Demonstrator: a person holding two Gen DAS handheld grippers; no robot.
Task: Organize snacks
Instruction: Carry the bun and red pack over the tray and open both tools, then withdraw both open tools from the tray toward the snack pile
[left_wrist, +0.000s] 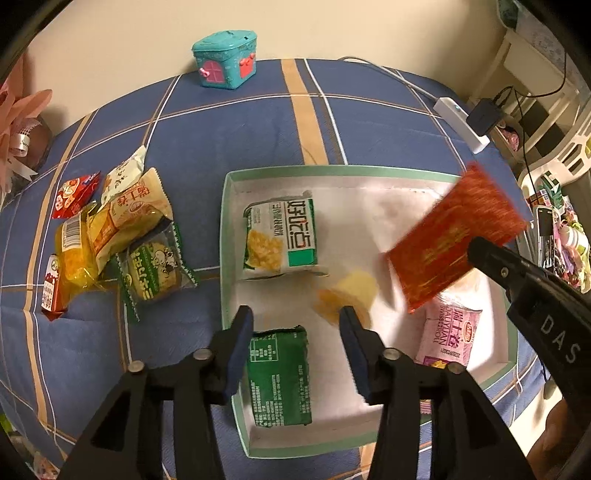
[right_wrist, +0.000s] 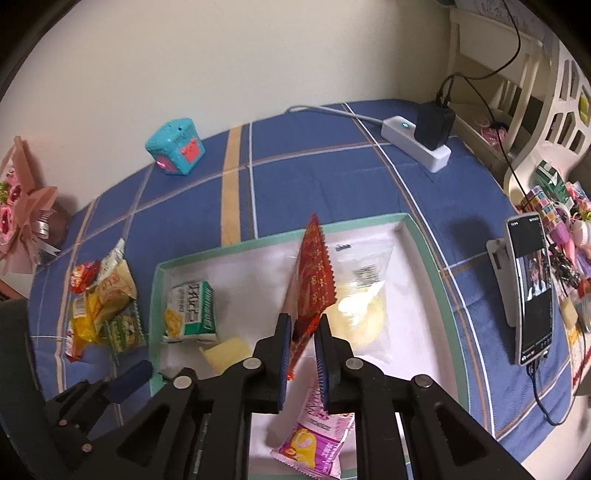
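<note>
Blue checked cloth (left_wrist: 258, 122) covers the bench in the left wrist view, and a shallow green-rimmed box (left_wrist: 224, 236) with a white floor sits on it. The left claw (left_wrist: 295, 325) hangs over the box's near edge with its jaws wide apart and nothing between them. Inside the box lie a white-and-green corn snack pack (left_wrist: 282, 236), a dark green packet (left_wrist: 279, 376) just under the claw, a small yellow piece (left_wrist: 354, 291) (blurred) and a pink Swiss-roll packet (left_wrist: 448, 332) toward the right wall. Above that pink packet the right claw (left_wrist: 476, 247) pinches a red packet (left_wrist: 454, 240), which is tilted and blurred. Left of the box, on the cloth, a pile of unsorted snacks (left_wrist: 118, 236) lies heaped together. A teal toy house (left_wrist: 225, 61) stands at the far edge by the wall, and a white power strip (left_wrist: 461, 122) lies at the right.

From the right wrist view, the right claw (right_wrist: 304, 328) has its jaws narrow, closed on the lower end of the red packet (right_wrist: 316, 269), which stands up edge-on over the green-rimmed box (right_wrist: 428, 266). Beyond it a clear bag of pale yellow snack (right_wrist: 360, 295) rests on the box floor; the corn snack pack (right_wrist: 190, 310) lies to the left, the yellow piece (right_wrist: 227, 352) near it, and the pink Swiss-roll packet (right_wrist: 317, 439) below the claw. The left claw (right_wrist: 129, 376) shows at the lower left, and the snack pile (right_wrist: 103, 306) lies outside the box. A phone on a stand (right_wrist: 530, 288) is propped at the right.
</note>
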